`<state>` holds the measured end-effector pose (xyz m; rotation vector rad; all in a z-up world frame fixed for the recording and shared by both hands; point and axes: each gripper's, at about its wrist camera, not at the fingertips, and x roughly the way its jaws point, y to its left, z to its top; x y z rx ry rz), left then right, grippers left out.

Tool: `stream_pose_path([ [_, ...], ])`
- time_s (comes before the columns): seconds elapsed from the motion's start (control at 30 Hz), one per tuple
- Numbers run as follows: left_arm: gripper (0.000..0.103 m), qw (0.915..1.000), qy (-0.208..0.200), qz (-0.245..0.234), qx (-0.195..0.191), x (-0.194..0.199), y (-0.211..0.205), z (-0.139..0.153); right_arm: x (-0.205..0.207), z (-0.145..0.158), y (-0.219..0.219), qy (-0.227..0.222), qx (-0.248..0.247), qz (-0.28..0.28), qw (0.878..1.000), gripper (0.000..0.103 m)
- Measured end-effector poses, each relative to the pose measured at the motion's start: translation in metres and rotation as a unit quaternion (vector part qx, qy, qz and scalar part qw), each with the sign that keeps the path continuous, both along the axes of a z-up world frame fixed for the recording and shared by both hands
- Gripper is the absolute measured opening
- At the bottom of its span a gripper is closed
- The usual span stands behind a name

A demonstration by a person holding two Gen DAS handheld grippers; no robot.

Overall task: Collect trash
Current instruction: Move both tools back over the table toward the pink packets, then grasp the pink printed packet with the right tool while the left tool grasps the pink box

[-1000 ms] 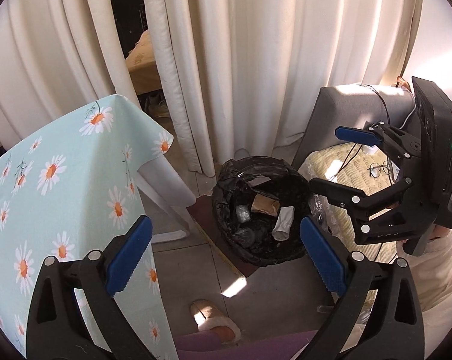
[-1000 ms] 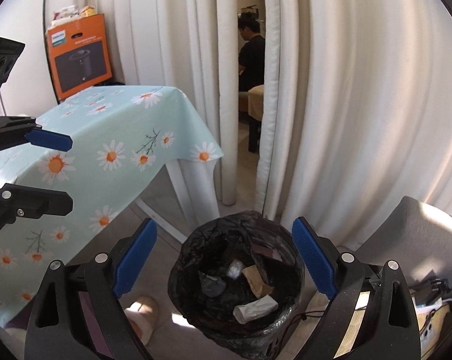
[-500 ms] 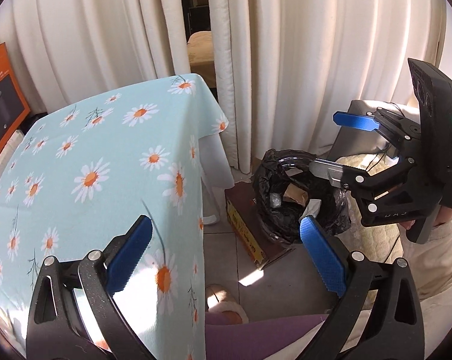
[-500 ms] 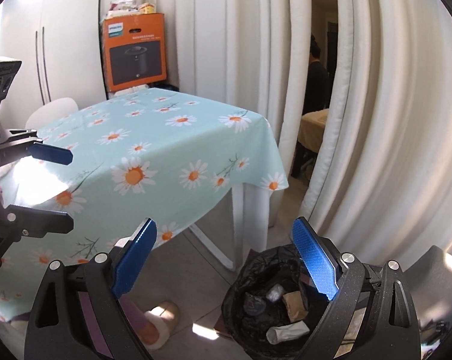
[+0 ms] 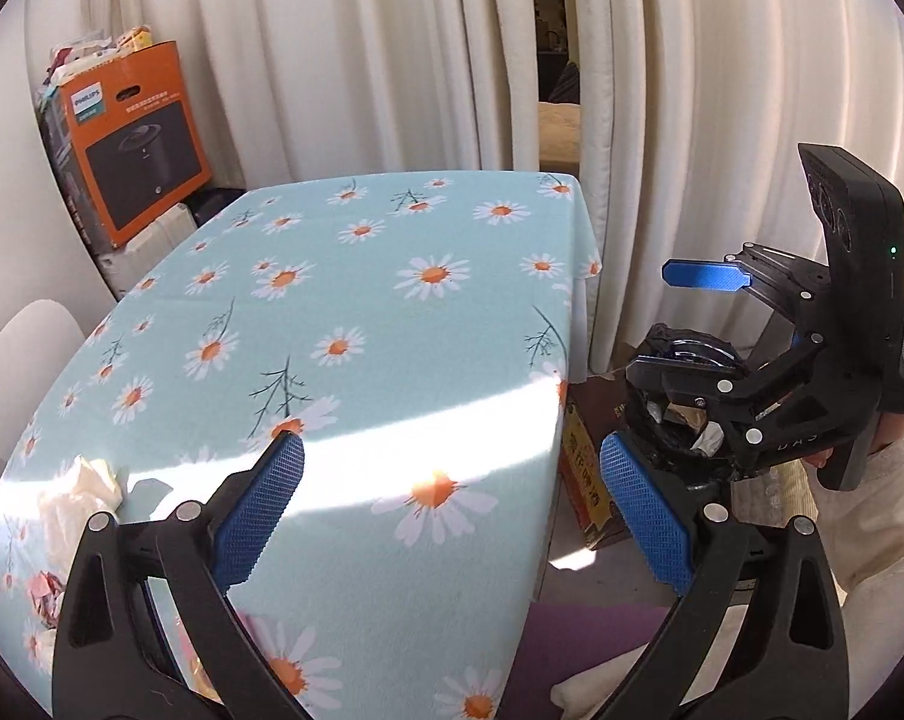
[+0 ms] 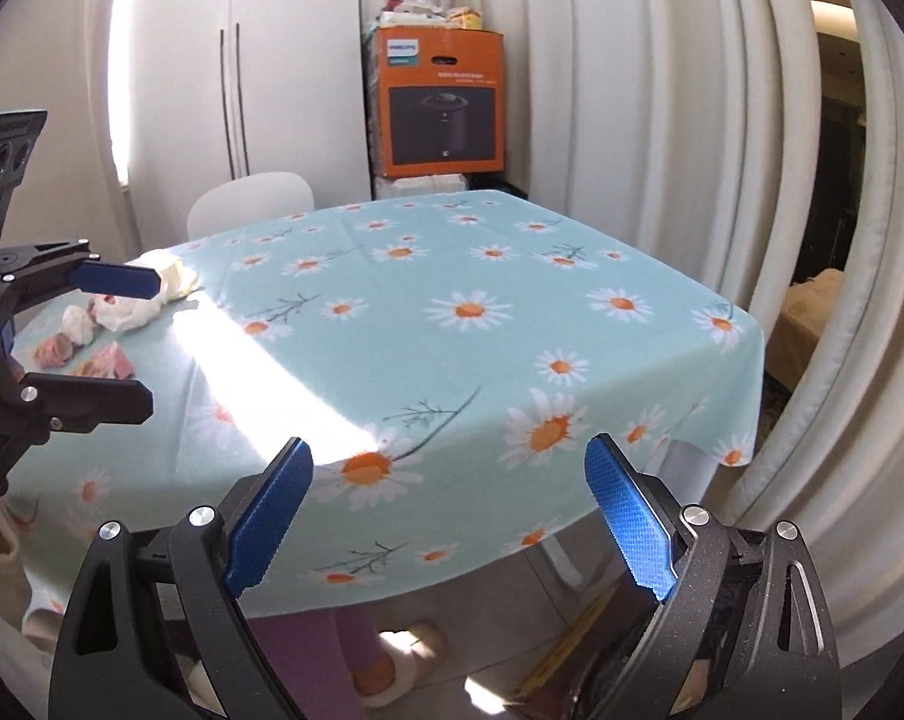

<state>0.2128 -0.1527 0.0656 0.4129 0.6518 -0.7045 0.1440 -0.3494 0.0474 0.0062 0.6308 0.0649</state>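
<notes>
Right wrist view: crumpled tissues and wrappers (image 6: 101, 330) piled at far left side of daisy tablecloth table (image 6: 452, 324). Left gripper (image 5: 446, 507) jaws wide apart, nothing held; right gripper (image 6: 452, 516) same. Black-lined trash bin (image 5: 682, 414) on floor off table's right corner, scraps inside.

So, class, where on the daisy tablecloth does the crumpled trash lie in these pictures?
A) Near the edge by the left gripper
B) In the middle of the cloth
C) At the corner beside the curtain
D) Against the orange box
A: the crumpled trash lies bunched at the table's edge beside the open left gripper.
</notes>
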Motion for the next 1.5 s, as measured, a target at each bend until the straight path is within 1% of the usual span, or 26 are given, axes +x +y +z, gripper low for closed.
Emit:
stream_pose_path([
  [0.1, 0.097, 0.9993, -0.004, 0.038, 0.004, 0.000, 0.028, -0.001, 0.016, -0.002, 0.023, 0.008, 0.026, 0.041, 0.999, 0.088],
  [0.23, 0.097, 0.9960, -0.003, 0.090, 0.001, 0.000, 0.067, -0.003, 0.035, -0.008, 0.058, 0.020, 0.047, 0.090, 0.995, 0.088],
  [0.4, 0.097, 0.9880, 0.001, 0.154, -0.002, -0.004, 0.116, -0.004, 0.053, -0.012, 0.099, 0.028, 0.051, 0.149, 0.987, 0.088],
  [0.6, 0.097, 0.9785, 0.012, 0.204, -0.024, -0.012, 0.166, -0.004, 0.065, -0.016, 0.151, 0.035, 0.048, 0.219, 0.974, 0.088],
  [0.73, 0.097, 0.9709, 0.015, 0.238, -0.019, -0.016, 0.194, -0.008, 0.071, -0.023, 0.183, 0.049, 0.045, 0.256, 0.964, 0.088],
  [0.83, 0.097, 0.9654, 0.016, 0.260, -0.015, -0.020, 0.213, -0.010, 0.077, -0.026, 0.204, 0.061, 0.046, 0.278, 0.958, 0.088],
  [0.97, 0.097, 0.9581, 0.025, 0.285, -0.018, -0.022, 0.236, -0.015, 0.082, -0.028, 0.225, 0.069, 0.035, 0.295, 0.952, 0.088],
  [1.07, 0.097, 0.9535, 0.033, 0.299, -0.017, -0.021, 0.250, -0.019, 0.086, -0.030, 0.237, 0.075, 0.031, 0.297, 0.951, 0.088],
  [1.2, 0.097, 0.9493, 0.045, 0.311, -0.018, -0.018, 0.264, -0.025, 0.091, -0.034, 0.247, 0.079, 0.020, 0.288, 0.954, 0.087],
  [1.23, 0.097, 0.9486, 0.048, 0.312, -0.019, -0.017, 0.266, -0.027, 0.090, -0.033, 0.248, 0.071, 0.018, 0.286, 0.955, 0.086],
  [1.27, 0.097, 0.9477, 0.052, 0.314, -0.020, -0.016, 0.268, -0.028, 0.089, -0.031, 0.248, 0.060, 0.014, 0.279, 0.958, 0.076],
  [1.3, 0.097, 0.9472, 0.054, 0.315, -0.020, -0.014, 0.269, -0.030, 0.089, -0.031, 0.248, 0.060, 0.011, 0.276, 0.959, 0.065],
  [1.37, 0.097, 0.9464, 0.060, 0.317, -0.022, -0.012, 0.271, -0.033, 0.091, -0.035, 0.249, 0.070, 0.011, 0.276, 0.959, 0.056],
  [1.43, 0.097, 0.9448, 0.069, 0.319, -0.029, -0.008, 0.271, -0.035, 0.089, -0.035, 0.248, 0.063, 0.011, 0.277, 0.959, 0.055],
  [1.5, 0.097, 0.9413, 0.077, 0.327, -0.031, -0.003, 0.272, -0.038, 0.084, -0.035, 0.248, 0.057, 0.011, 0.285, 0.957, 0.054],
])
